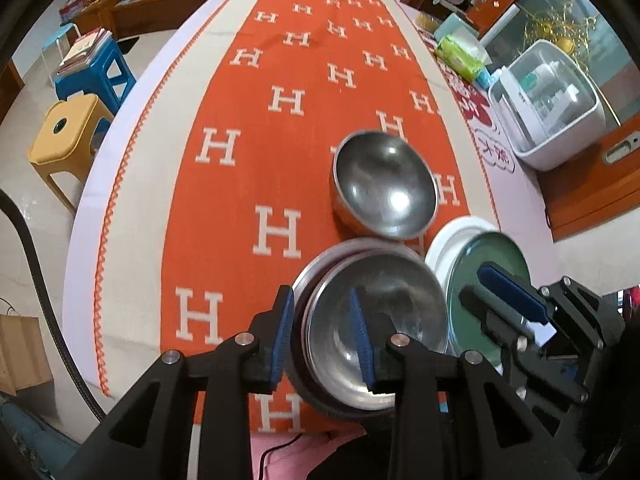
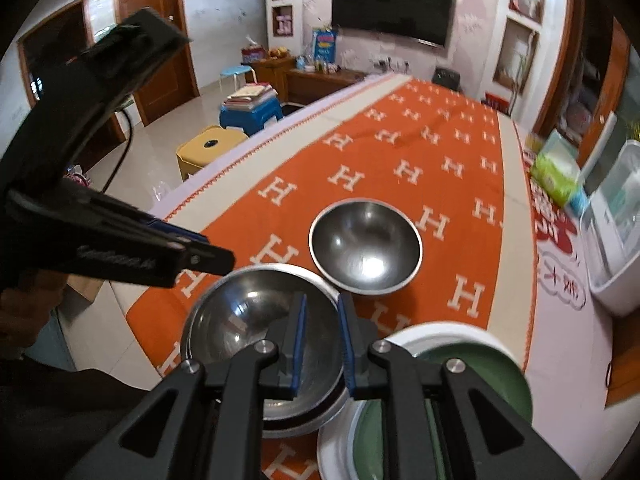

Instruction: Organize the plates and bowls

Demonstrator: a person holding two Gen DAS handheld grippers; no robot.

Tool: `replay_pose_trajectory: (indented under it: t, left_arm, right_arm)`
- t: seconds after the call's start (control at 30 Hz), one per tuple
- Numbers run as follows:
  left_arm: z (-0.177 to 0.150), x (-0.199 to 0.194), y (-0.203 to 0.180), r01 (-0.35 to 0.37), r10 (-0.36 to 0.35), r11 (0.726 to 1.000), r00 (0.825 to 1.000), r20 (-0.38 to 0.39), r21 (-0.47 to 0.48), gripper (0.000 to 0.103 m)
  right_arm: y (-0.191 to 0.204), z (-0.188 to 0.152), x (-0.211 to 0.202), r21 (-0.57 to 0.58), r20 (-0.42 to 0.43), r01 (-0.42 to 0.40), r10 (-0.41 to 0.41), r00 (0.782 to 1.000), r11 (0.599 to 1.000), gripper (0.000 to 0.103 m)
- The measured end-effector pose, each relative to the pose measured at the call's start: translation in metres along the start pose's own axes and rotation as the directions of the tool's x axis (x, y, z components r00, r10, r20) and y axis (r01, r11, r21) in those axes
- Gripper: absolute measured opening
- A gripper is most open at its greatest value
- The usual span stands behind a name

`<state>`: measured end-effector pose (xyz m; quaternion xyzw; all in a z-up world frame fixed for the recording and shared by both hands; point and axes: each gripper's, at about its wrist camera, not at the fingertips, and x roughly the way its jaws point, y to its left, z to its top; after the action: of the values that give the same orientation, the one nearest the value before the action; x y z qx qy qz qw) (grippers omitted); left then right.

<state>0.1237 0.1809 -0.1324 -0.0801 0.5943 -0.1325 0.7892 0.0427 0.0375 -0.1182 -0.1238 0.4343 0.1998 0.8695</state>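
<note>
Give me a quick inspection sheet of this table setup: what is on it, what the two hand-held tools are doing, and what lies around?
Surface: long table under an orange cloth with white H letters.
Job's things: lone shiny steel bowl; nearer nested steel bowls; green plate stacked on a white plate.
Clutter: green tissue pack; white lidded plastic container.
Grippers: left tool open, its pads straddling the nested bowls' rim without pressing; right tool open, above those bowls.
Cables: black cable hanging left of the table.
Surroundings: yellow stool, blue stool with books, wall television, wooden doors.
</note>
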Motion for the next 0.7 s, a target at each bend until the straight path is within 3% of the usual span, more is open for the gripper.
replay_pose_trajectory:
  t: [0.13,0.27,0.4,0.7]
  left_arm:
    - [0.012,0.001,-0.003,0.020,-0.020,1.000,0.999,0.042,0.008,0.030]
    - [0.023,0.001,-0.009,0.009,-0.013,0.999,0.994,0.107,0.035,0.049]
    - [0.034,0.005,-0.013,-0.011,0.003,0.999,0.987,0.162,0.050,0.056]
    - [0.048,0.039,-0.014,-0.010,0.008,1.000,0.990,0.142,0.013,0.061]
  right_arm:
    - [-0.004,0.005,0.002,-0.014,0.025,-0.005,0.006,1.000,1.000,0.030]
    - [-0.012,0.010,0.005,-0.003,0.056,0.009,-0.009,0.998,1.000,0.033]
    - [-0.028,0.013,0.009,0.042,0.086,0.031,-0.034,0.996,0.999,0.046]
    - [-0.057,0.014,0.034,0.115,0.053,0.045,-0.052,0.997,0.992,0.055]
